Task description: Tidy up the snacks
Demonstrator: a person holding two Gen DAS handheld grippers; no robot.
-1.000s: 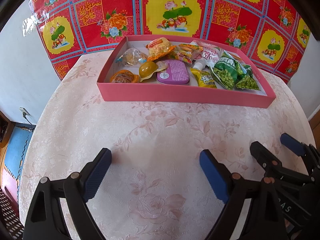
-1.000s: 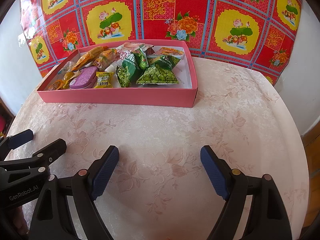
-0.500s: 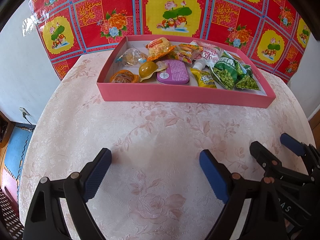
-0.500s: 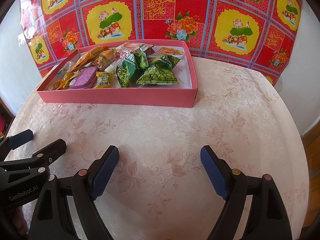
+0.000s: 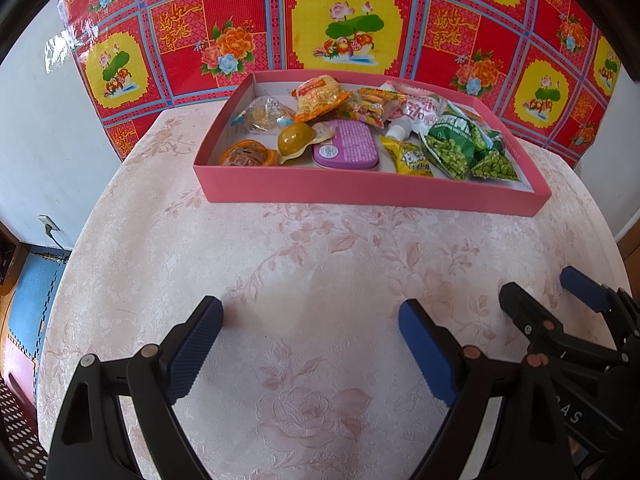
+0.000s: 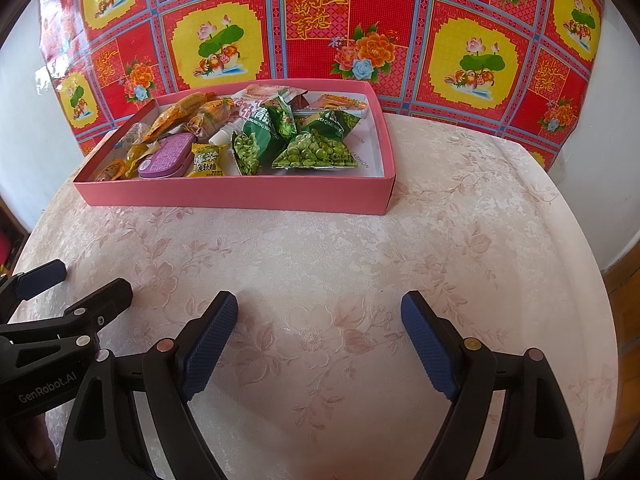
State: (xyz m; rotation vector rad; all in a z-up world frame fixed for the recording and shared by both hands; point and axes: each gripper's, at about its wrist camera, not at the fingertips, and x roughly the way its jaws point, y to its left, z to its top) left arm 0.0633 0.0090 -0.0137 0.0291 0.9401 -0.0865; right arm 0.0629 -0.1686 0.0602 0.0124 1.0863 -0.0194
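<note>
A shallow pink box (image 5: 360, 194) (image 6: 240, 196) sits at the far side of the round table and holds several snacks: green pea packets (image 5: 452, 146) (image 6: 320, 150), a purple tin (image 5: 346, 150) (image 6: 166, 156), a yellow candy pack (image 5: 410, 158) (image 6: 206, 160), orange packets (image 5: 320, 94) and jelly cups (image 5: 248, 156). My left gripper (image 5: 310, 314) hovers open over bare tablecloth, well short of the box, nothing between its blue pads. My right gripper (image 6: 320, 310) is likewise open and empty, beside the left one.
The table wears a pale pink floral cloth (image 5: 320, 264) (image 6: 460, 220). A red and yellow patterned sheet (image 5: 344, 20) hangs on the wall behind the box. Floor and a blue mat (image 5: 32, 292) show past the table's left edge; the right rim (image 6: 600, 280) drops away.
</note>
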